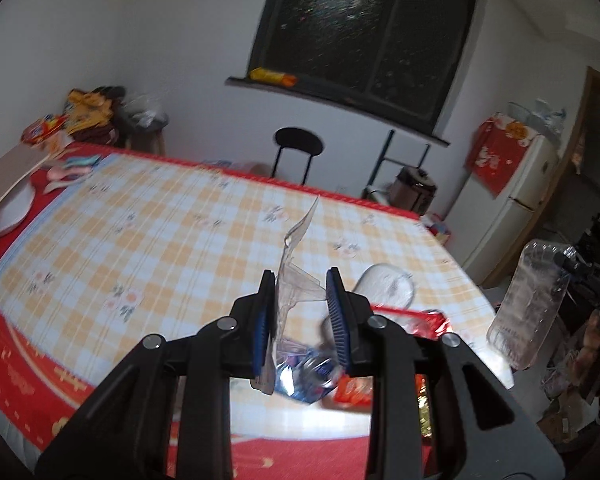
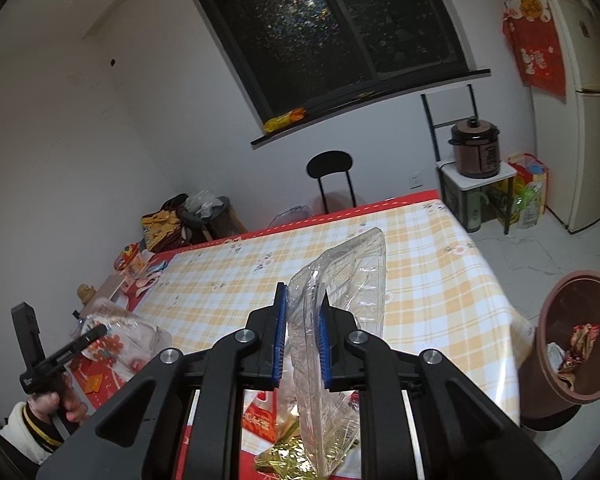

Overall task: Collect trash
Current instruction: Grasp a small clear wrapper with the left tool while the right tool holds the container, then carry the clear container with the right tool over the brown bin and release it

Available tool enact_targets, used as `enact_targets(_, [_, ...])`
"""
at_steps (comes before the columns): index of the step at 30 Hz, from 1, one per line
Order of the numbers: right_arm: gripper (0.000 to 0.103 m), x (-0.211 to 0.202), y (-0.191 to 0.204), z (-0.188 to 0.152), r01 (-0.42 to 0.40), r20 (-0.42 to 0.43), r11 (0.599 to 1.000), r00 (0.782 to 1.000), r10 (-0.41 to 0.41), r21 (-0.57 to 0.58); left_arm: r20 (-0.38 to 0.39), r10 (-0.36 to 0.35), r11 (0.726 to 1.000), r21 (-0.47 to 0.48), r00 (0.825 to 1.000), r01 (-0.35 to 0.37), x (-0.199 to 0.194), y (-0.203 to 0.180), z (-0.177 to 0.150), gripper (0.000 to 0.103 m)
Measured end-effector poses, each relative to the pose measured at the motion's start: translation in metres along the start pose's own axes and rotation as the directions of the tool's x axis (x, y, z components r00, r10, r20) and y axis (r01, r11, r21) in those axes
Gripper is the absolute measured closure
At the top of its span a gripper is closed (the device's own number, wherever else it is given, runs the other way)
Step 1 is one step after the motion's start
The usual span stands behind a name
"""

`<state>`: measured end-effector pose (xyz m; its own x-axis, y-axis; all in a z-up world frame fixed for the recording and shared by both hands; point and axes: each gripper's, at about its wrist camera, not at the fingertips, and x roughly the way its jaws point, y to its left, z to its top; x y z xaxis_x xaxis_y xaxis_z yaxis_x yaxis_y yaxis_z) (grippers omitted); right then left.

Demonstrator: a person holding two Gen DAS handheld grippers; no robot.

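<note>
My left gripper (image 1: 300, 280) is shut on a clear plastic wrapper (image 1: 296, 264) and holds it above the checked tablecloth (image 1: 160, 232). More wrappers, red (image 1: 404, 318) and blue-silver (image 1: 308, 372), lie under it. My right gripper (image 2: 304, 296) is shut on a clear plastic tray (image 2: 348, 280) and holds it above the table; that tray also shows in the left wrist view (image 1: 528, 308). A brown trash bin (image 2: 576, 344) with some trash inside stands on the floor to the right of the table. Red (image 2: 260, 420) and gold (image 2: 284, 460) wrappers lie below the right gripper.
A black chair (image 2: 332, 176) stands behind the table. A fridge (image 2: 580, 112) and a rice cooker (image 2: 476, 148) on a small stand are at the right. Boxes and clutter (image 1: 12, 184) sit on the table's far left. A clear bowl (image 1: 388, 284) lies near the left gripper.
</note>
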<state>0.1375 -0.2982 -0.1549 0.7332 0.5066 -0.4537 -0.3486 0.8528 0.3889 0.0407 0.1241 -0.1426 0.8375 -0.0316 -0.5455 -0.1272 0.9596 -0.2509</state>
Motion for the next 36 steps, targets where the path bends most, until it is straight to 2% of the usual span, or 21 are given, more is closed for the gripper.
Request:
enact_targets(8, [0.088, -0.035, -0.051, 0.001, 0.097, 0.019, 0.994, 0.995, -0.098, 0.049, 0.047, -0.093, 0.995, 0.05, 0.995, 0.09, 0.016, -0.053, 0.024, 0.074])
enact_targets(16, [0.088, -0.069, -0.137, 0.012, 0.189, 0.036, 0.977, 0.98, -0.194, 0.1, 0.033, -0.137, 0.988, 0.07, 0.99, 0.135, 0.03, -0.126, 0.022, 0.074])
enact_targets(25, [0.088, -0.092, -0.241, 0.026, 0.292, 0.038, 0.945, 0.953, -0.301, 0.144, 0.01, -0.123, 0.989, 0.085, 0.992, 0.122, 0.04, -0.201, 0.01, 0.074])
enact_targets(32, [0.088, -0.079, -0.301, 0.028, 0.287, -0.003, 0.942, 0.957, -0.291, 0.173, 0.009, -0.097, 0.99, 0.102, 0.995, 0.096, 0.041, -0.25, 0.004, 0.074])
enact_targets(36, [0.088, -0.062, -0.322, 0.028, 0.276, -0.038, 0.944, 0.961, -0.274, 0.179, 0.015, -0.081, 0.99, 0.113, 0.997, 0.079, 0.037, -0.273, 0.0, 0.074])
